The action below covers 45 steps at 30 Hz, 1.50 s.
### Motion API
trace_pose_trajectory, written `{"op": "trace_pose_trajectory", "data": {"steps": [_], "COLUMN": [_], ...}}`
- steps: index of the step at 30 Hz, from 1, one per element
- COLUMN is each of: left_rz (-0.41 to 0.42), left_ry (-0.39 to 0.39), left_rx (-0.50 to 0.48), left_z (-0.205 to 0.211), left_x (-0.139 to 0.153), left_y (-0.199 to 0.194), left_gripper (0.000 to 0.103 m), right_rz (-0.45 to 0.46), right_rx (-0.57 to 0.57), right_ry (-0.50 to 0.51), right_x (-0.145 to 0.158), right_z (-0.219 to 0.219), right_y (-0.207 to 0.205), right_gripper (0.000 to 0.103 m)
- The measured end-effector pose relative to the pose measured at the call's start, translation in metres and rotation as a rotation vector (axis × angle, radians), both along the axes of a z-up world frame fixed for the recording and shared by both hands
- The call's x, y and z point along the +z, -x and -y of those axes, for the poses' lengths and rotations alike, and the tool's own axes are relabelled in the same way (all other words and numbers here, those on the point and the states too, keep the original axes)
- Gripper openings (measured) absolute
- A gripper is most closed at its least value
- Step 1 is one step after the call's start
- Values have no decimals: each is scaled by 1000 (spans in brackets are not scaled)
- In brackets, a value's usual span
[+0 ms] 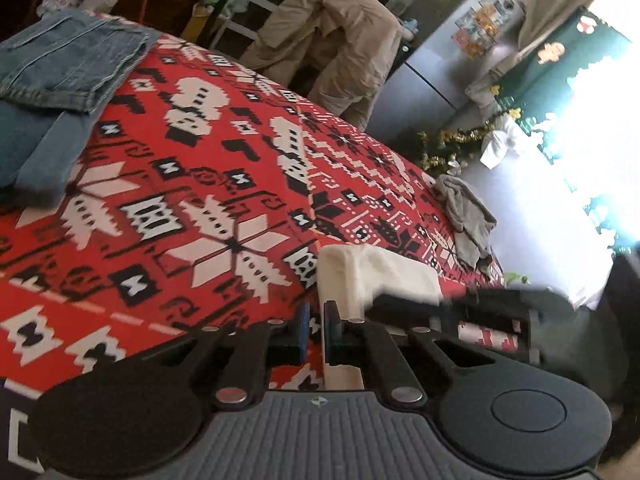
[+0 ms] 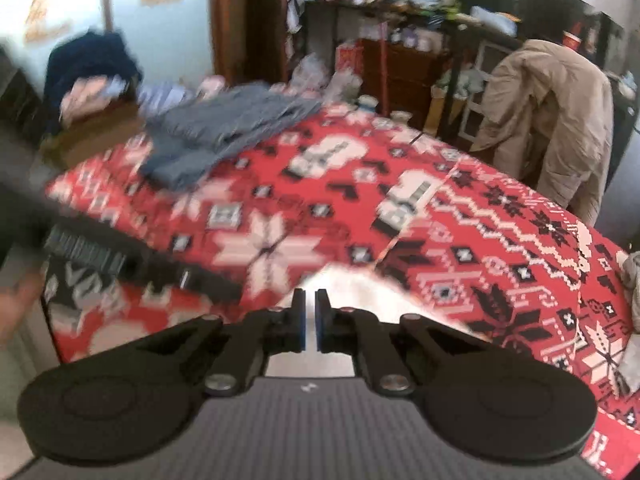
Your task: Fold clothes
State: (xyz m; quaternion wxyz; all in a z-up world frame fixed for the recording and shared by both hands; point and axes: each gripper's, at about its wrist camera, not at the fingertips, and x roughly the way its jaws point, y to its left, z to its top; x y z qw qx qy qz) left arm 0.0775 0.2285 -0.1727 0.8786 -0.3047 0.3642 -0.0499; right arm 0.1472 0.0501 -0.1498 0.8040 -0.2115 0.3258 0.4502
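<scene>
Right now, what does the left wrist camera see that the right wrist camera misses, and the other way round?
Only the left wrist view shows the silver fridge, the bright window and the other gripper.

Only the right wrist view shows a dark blue clothes heap by the wall.

Both show the red patterned blanket, folded jeans, tan jacket, grey rag, and the white cloth each gripper pinches.

Daylight glare blown out at right of left view, right view motion-blurred, fisheye bending at edges

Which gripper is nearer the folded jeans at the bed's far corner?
Left. The folded jeans lie nearer the left gripper; the right gripper sits farther across the bedspread.
</scene>
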Motion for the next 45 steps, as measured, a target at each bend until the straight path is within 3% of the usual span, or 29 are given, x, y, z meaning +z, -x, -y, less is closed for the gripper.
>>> {"op": "trace_pose_trajectory", "data": {"steps": [7,11,17,18,20,26,34,45], "left_rz": [17,28,-4,-4,1,-12,-33,-41], "left_ry": [42,124,241,249,233,246,259,225], "left_rx": [-30,-52,-67,-70,-65,-32,-32,-62], "left_z": [-5,-3,5,7,9,-1,2,7], "left_x": [2,-3,-22,-24,-23,-25,-25,-18], "left_y": [9,8,-2,-2,0,10,20,29], "left_gripper": [7,27,27,20,3,4,13,13], "right_rz": [5,42,51,45,32,10,49,-15], "right_rx": [117,90,13,16,46,133,84,213], "right_ry": [41,36,57,65,69,79,60,64], "right_x": [-3,7,4,1,-1,-1,-1,-1], "right_z": [4,4,10,11,13,20,11,26], "right_y": [59,58,33,33,42,75,48,105], "right_gripper": [6,6,7,7,8,7,8,9]}}
